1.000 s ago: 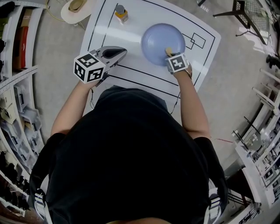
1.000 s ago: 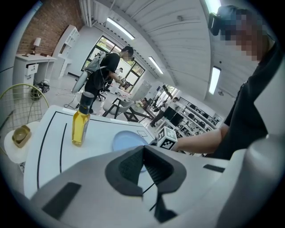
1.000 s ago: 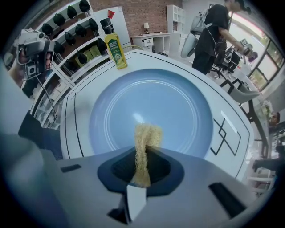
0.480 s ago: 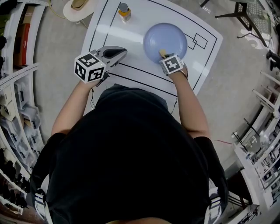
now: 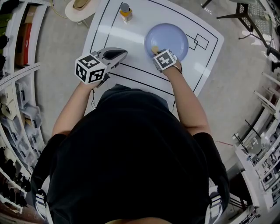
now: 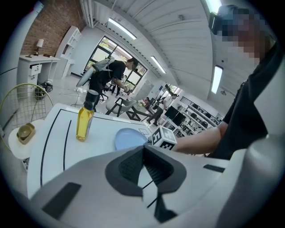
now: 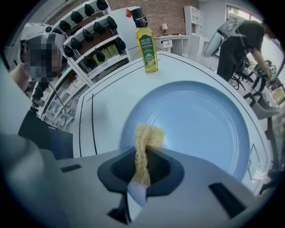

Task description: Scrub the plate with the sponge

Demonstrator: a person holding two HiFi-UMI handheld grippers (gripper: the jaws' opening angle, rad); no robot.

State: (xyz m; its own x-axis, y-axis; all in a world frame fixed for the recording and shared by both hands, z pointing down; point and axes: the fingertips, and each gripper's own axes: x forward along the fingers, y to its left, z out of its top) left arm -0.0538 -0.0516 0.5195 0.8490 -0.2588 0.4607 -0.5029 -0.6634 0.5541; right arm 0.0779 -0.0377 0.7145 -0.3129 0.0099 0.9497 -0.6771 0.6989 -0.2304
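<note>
A pale blue plate lies on the white table. My right gripper is shut on a thin yellow sponge, whose tip rests on the plate's near left rim area. My left gripper hovers over the table left of the plate, jaws together with nothing between them.
A yellow oil bottle stands at the table's far left. Black lines mark the white table. A round stool with a bowl sits beyond the table's left corner. Shelving runs along the left; people stand in the background.
My right gripper with the sponge has slid leftward across the plate, from its near right part to its near left edge. The left gripper has stayed put.
</note>
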